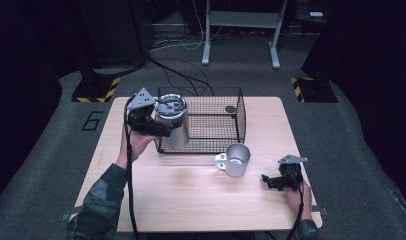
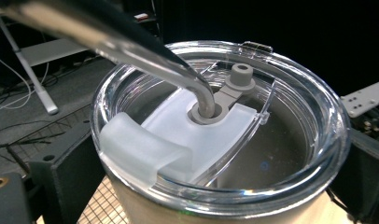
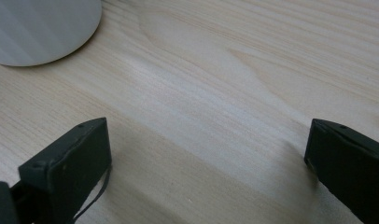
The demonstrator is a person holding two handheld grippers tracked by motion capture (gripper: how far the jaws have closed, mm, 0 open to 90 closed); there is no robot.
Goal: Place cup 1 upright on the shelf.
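At the left of the surface (image 1: pixel 141 200), the left gripper (image 1: pixel 150 124) is seen with its fingers pinching a steel tumbler (image 1: pixel 173 122), which is held raised at the near left corner of a black wire basket (image 1: pixel 226 142). In the left gripper view the tumbler's clear lid (image 2: pixel 290 154) is seen seated on the rim, with a bent metal straw (image 2: pixel 145 51) passed through the grey plug at its middle; the dark fingers are seen pressed against the tumbler's sides. Whether the tumbler's base is over the basket's rim or just in front of it cannot be told. A small dark round thing (image 1: pixel 230 109) is seen lying at the basket's far right corner.

Right of the basket's near edge, a metal mug (image 1: pixel 234 159) is seen standing on the surface, untouched. Further right, the right gripper (image 1: pixel 274 182) is held low near the surface, its fingers spread wide and empty, with the mug's base seen at the far left in the right gripper view.

The work is judged to be partly done: the tumbler is gripped and lifted, but it is not yet set down, and the mug is left to be handled.
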